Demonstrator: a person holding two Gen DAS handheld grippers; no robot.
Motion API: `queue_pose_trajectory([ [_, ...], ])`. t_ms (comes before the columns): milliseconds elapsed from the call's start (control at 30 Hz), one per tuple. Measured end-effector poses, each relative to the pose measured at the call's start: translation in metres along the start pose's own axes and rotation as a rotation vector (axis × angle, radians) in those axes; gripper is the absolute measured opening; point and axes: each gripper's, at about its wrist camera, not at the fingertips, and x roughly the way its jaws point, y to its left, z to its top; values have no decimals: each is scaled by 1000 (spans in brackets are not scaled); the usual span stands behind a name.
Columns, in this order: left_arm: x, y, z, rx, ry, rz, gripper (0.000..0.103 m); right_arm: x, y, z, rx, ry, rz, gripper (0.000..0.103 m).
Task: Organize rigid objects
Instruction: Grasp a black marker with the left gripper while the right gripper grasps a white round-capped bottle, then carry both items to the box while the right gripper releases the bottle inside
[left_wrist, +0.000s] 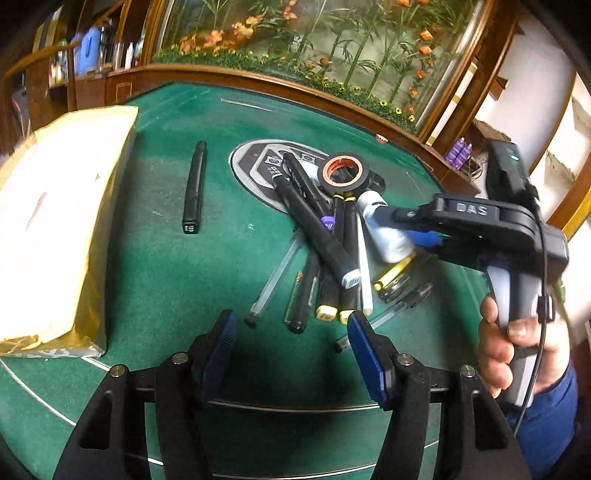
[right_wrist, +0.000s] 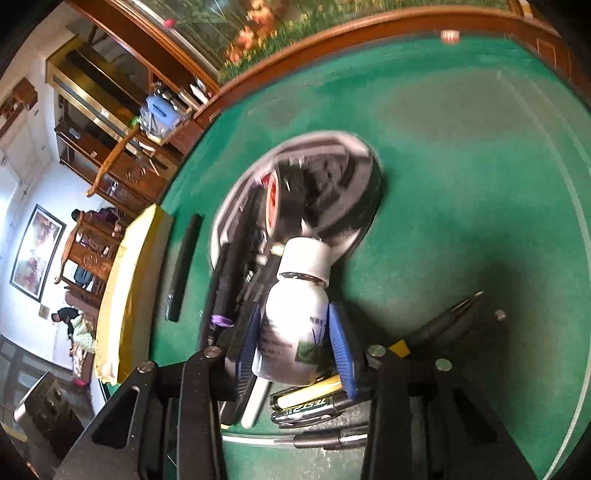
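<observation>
The right gripper (right_wrist: 295, 343) has its jaws clenched on the white bottle (right_wrist: 293, 325), blue pads pressing its body from both sides below the cap. The grip sits low on the body, probably so the bottle can be lifted clear of the clutter around it. That bottle lies in the pen pile (left_wrist: 328, 258), its cap end pointing toward the tape roll (left_wrist: 343, 171), with markers beneath and beside it.

The left gripper (left_wrist: 291, 332) has its jaws released and holds nothing; it hovers on the near side of the pile, seemingly waiting its turn.

One black marker (left_wrist: 194, 188) lies alone, well apart from the pile, between it and the yellow box (left_wrist: 55, 229); it looks like the start of a sorted row. All of it rests on the green bench (left_wrist: 166, 277).
</observation>
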Motion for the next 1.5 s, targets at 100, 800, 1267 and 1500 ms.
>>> queue_pose_trajectory([
  [100, -6, 1, 25, -14, -9, 18, 65, -17, 7, 3, 1, -64, -1, 34],
  [800, 98, 49, 136, 26, 210, 382, 38, -34, -13, -5, 9, -67, 72, 33],
  [1267, 29, 20, 80, 32, 46, 230, 14, -52, 4, -12, -57, -83, 109, 33],
  [1500, -22, 11, 48, 12, -37, 167, 14, -51, 39, -29, -166, -42, 158, 33],
])
